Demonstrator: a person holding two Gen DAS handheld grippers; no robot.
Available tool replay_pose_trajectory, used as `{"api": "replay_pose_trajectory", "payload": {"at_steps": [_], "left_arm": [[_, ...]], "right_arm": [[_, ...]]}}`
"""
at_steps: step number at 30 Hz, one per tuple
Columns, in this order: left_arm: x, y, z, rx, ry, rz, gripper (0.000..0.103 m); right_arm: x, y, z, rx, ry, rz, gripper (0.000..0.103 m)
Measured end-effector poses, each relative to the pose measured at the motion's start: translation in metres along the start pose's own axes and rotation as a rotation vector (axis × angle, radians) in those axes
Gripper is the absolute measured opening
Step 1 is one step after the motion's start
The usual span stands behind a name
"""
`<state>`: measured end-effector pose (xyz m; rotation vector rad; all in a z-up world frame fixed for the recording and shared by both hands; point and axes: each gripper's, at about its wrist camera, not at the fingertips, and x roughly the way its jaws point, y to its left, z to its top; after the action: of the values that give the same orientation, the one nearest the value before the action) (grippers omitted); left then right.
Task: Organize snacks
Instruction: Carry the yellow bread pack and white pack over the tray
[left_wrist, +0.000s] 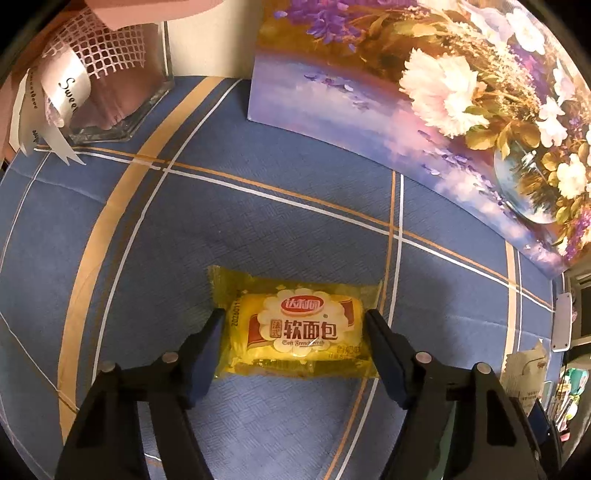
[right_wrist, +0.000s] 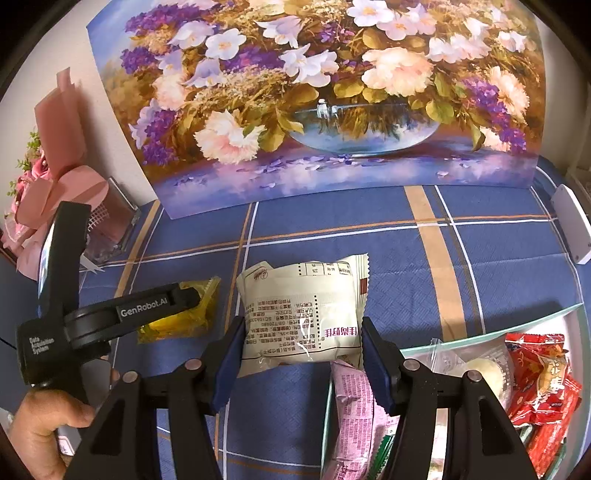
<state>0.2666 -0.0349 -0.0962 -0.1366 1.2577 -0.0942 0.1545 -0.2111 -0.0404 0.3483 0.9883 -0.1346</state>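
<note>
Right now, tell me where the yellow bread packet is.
In the left wrist view the yellow bread packet lies flat on the blue plaid tablecloth, between the left gripper fingers; in the right wrist view it is left of the white snack packet.

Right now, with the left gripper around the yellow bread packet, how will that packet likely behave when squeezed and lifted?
The yellow bread packet looks puffy, so it will probably squash between the left gripper fingers. Its glossy film may be a bit slippery. The flat, crinkled wrapper ends will likely flop. It seems light for its size and lies flat on the tablecloth, so unlikely to roll.
</note>
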Motion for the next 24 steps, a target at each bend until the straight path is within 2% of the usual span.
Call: {"api": "replay_pose_trajectory", "payload": {"at_steps": [7,12,24], "left_arm": [[-0.022,0.014,-0.008,-0.044,-0.018,-0.039,0.073],[-0.053,0.01,-0.02,-0.056,-0.055,-0.088,0.072],[-0.136,-0.022,-0.058,-0.008,-0.164,-0.134,0.073]], "right_arm": [[-0.007,0.002,0.001,-0.007,0.006,-0.001,0.062],[-0.024,0.003,0.0,-0.013,-0.001,-0.01,0.062],[-0.1,0.002,-0.013,-0.018,-0.042,-0.033,0.062]]}}
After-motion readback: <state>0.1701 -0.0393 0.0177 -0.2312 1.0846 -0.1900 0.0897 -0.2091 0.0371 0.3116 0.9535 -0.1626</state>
